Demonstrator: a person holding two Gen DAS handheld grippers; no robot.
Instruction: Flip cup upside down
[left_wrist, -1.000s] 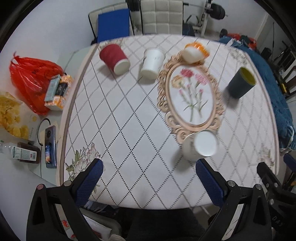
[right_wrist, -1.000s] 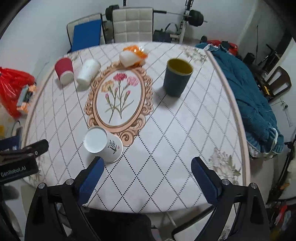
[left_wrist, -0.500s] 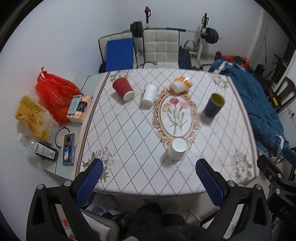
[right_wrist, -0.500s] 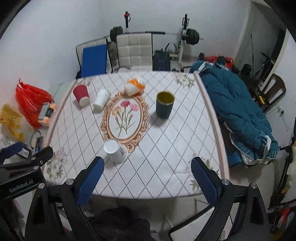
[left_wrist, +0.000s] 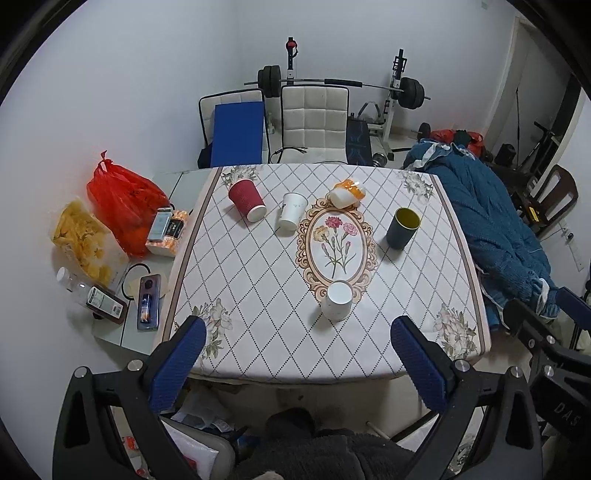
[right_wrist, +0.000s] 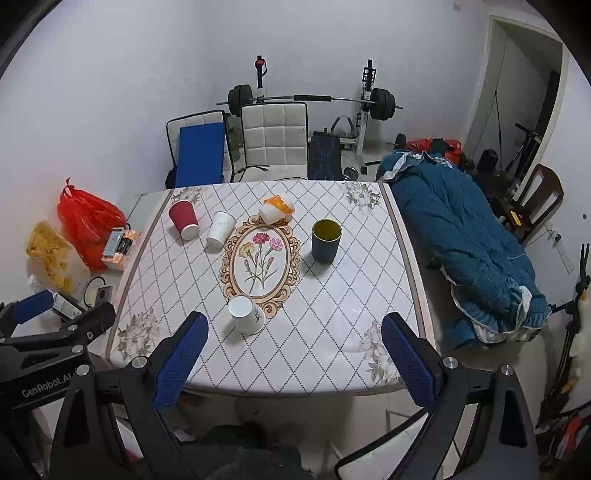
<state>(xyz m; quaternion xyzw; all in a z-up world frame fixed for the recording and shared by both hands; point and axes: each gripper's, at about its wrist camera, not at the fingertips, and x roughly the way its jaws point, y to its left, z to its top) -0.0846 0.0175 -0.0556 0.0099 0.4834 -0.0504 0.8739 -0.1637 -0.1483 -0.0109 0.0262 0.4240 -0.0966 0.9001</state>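
Hovering off the near edge of the desk (left_wrist: 258, 295), both tools hang above the floor with nothing between their fingers. The left tool (left_wrist: 295, 365) has its blue pads spread wide apart, and the right tool (right_wrist: 293, 363) is spread just as wide.

On the patterned cloth stand five cups. A white mug (left_wrist: 337, 304) with a small flower print sits bottom-up at the near tip of the oval flower motif (left_wrist: 335, 245), touching its scrolled border. The dark cup (right_wrist: 325, 240) with a yellow inside stands upright, mouth open to the ceiling, just right of the motif and apart from everything else. A red cup (left_wrist: 246, 199) and a white paper cup (left_wrist: 293, 211) stand bottom-up near the far left of the desk, close to each other but not touching. An orange and white cup (left_wrist: 346, 193) lies tipped at the far end of the motif.

Left of the desk, on a lower surface, sit a red bag (left_wrist: 123, 201), a yellow snack bag (left_wrist: 83, 243), a phone (left_wrist: 148, 301) and a bottle (left_wrist: 94, 297). A blue quilt (right_wrist: 469, 254) lies on the right.
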